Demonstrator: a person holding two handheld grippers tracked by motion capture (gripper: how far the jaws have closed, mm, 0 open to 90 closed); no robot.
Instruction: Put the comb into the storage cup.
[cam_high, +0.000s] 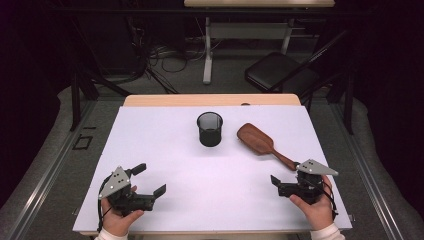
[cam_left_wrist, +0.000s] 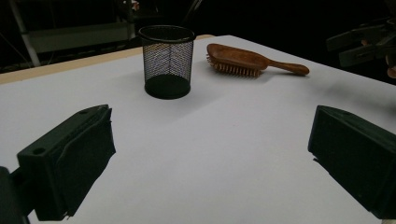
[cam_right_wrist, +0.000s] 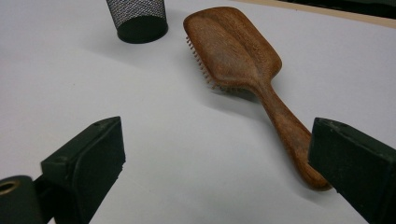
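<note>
Right, here we are with the wooden hairbrush (cam_high: 260, 143) lying bristles-down on the white counter (cam_high: 165, 150), right of centre, and it is the right gripper (cam_high: 286, 186) that has the short trip. The brush's long axis runs on a slant: the broad paddle head sits far and to the left, just beside the black mesh cup (cam_high: 209, 129) but clear of it, and the slim handle trails back toward the near right. The handle's end stops just short of the right gripper, lying a touch to the far side of it. Look along that gripper in its own view and the fingers (cam_right_wrist: 88, 161) stand wide apart with nothing between them; the handle tip (cam_right_wrist: 299, 154) slides in beside the right-hand finger, so it lies off to one side of the gap, not centred in it. My read is that a small shift rightward and forward would bring the handle between the pads. Over on the near left, the left gripper (cam_high: 150, 180) hangs low above the counter, its fingers (cam_left_wrist: 74, 154) spread open on bare surface, with the cup (cam_left_wrist: 167, 60) and the brush (cam_left_wrist: 243, 60) well apart from it, far across the sheet.
</note>
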